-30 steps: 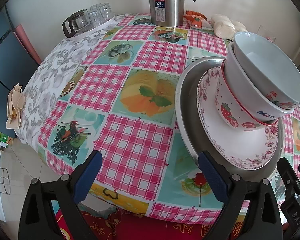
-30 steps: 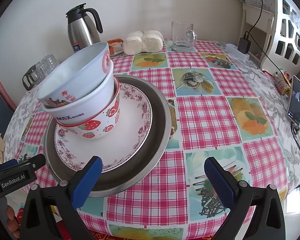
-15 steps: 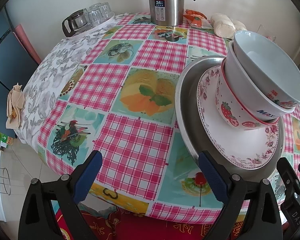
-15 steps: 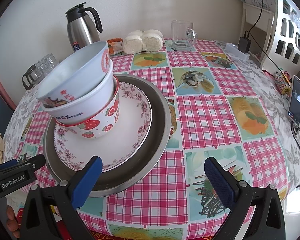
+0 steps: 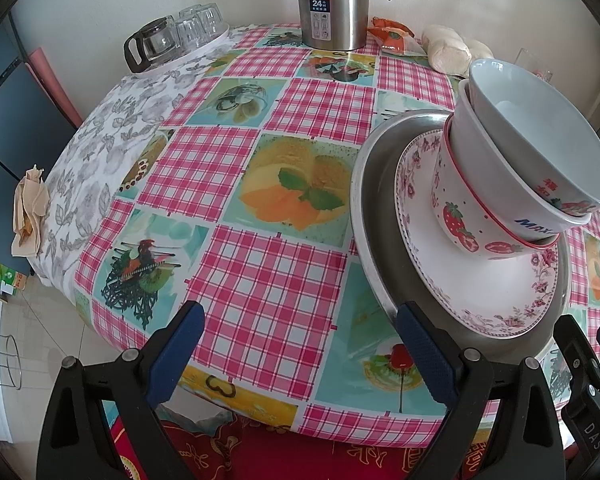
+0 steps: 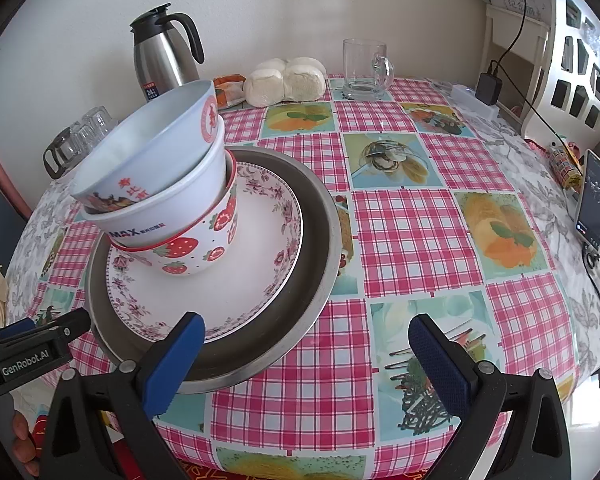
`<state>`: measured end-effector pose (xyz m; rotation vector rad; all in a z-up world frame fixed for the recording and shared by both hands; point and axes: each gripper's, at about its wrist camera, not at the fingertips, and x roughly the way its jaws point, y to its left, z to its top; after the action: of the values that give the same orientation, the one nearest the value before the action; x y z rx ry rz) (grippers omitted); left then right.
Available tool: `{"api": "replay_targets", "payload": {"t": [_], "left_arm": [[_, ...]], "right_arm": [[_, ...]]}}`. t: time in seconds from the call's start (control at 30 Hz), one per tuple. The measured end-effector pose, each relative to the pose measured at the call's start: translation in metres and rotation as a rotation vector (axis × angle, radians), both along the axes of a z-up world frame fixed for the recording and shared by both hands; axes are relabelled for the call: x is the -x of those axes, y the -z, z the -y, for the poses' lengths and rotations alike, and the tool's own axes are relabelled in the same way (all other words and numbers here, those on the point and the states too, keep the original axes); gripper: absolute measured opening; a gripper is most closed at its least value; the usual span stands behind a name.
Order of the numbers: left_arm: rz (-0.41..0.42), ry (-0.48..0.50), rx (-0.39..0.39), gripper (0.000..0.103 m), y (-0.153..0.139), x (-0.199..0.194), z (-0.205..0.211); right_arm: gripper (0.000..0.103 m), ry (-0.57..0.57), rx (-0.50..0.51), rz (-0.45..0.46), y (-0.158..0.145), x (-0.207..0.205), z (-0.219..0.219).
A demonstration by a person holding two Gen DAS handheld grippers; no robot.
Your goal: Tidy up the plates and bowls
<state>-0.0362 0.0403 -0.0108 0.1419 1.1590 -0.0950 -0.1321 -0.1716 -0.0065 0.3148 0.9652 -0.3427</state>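
A metal plate (image 6: 316,240) (image 5: 370,220) lies near the table's front edge with a floral plate (image 6: 236,280) (image 5: 496,284) in it. On that stand three nested bowls, leaning: a strawberry bowl (image 6: 196,252) (image 5: 456,216) at the bottom, a white MAX bowl (image 6: 168,212) (image 5: 492,176) in it, and a pale blue bowl (image 6: 148,152) (image 5: 540,136) on top. My left gripper (image 5: 300,344) is open at the table edge, left of the stack. My right gripper (image 6: 306,344) is open, its left fingertip over the metal plate's near rim.
At the back stand a steel thermos (image 5: 332,4) (image 6: 164,56), a tray of glasses (image 5: 172,36), wrapped buns (image 6: 286,80) and a glass mug (image 6: 366,68). A phone (image 6: 592,200) and charger cable lie at the right edge. A crumpled tissue (image 5: 28,212) sits at the left edge.
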Motion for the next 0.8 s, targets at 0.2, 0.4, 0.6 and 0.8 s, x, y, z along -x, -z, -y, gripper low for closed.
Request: {"api": "replay_targets", "payload": {"t": [0.2, 0.4, 0.6, 0.8], "left_arm": [[-0.001, 0.001, 0.000, 0.097, 0.0001, 0.0000, 0.0002], [-0.003, 0.001, 0.001, 0.097, 0.0005, 0.0000, -0.0002], [-0.010, 0.007, 0.005, 0.097, 0.0016, 0.0006, 0.0000], [-0.006, 0.013, 0.006, 0.097, -0.0005, 0.0029, 0.0010]], "right_arm": [[0.103, 0.000, 0.000, -0.001, 0.0004, 0.0001, 0.0000], [0.103, 0.001, -0.002, -0.005, 0.0025, 0.0011, 0.0001], [0.103, 0.000, -0.002, -0.006, 0.0024, 0.0004, 0.0005], [0.103, 0.000, -0.002, -0.008, 0.0030, 0.0004, 0.0007]]}}
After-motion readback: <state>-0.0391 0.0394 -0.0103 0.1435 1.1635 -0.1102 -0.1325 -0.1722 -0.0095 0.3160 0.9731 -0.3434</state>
